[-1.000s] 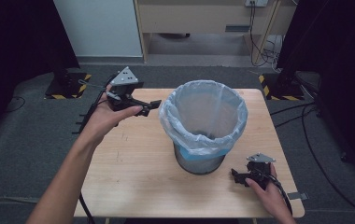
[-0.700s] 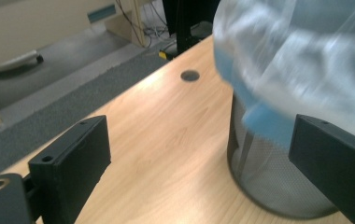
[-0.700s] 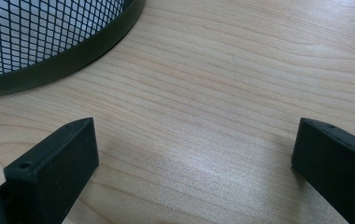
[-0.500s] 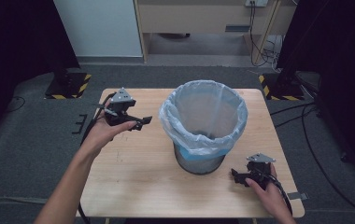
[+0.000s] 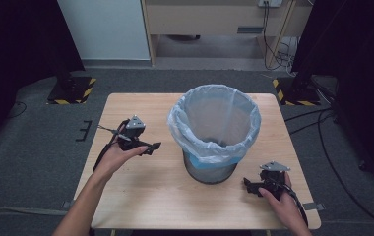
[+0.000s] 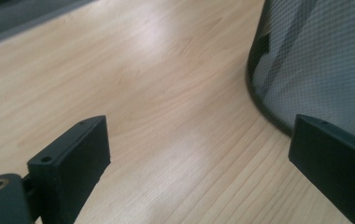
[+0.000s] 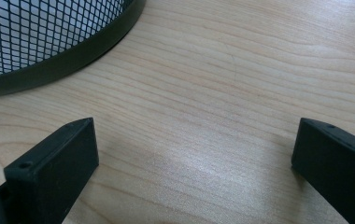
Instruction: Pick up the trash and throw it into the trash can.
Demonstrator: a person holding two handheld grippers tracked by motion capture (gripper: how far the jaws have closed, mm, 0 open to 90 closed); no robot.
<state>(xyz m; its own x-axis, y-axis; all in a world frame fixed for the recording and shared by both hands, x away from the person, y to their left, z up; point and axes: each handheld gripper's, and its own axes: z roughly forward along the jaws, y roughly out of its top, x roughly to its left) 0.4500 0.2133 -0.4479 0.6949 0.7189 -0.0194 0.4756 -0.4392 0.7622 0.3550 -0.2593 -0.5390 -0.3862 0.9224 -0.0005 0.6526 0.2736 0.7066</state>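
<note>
Mesh bin (image 5: 209, 169) w/ blue liner (image 5: 214, 118)

Wood table (image 5: 140, 196), pale grain. Grey carpet (image 5: 32, 162) around it. Two hazard-striped stand bases (image 5: 72, 91) at far corners. White panel (image 5: 104, 29) and wooden bench (image 5: 209, 19) behind; cables (image 5: 278, 54) trailing right.

bin (image 5: 209, 169): black mesh | liner (image 5: 214, 123): pale blue | table (image 5: 140, 196): light woodgrain

Bin (image 5: 213, 135) mid-table (image 5: 140, 201), left gripper (image 5: 151, 146) and right gripper (image 5: 248, 184) flanking it.
</note>
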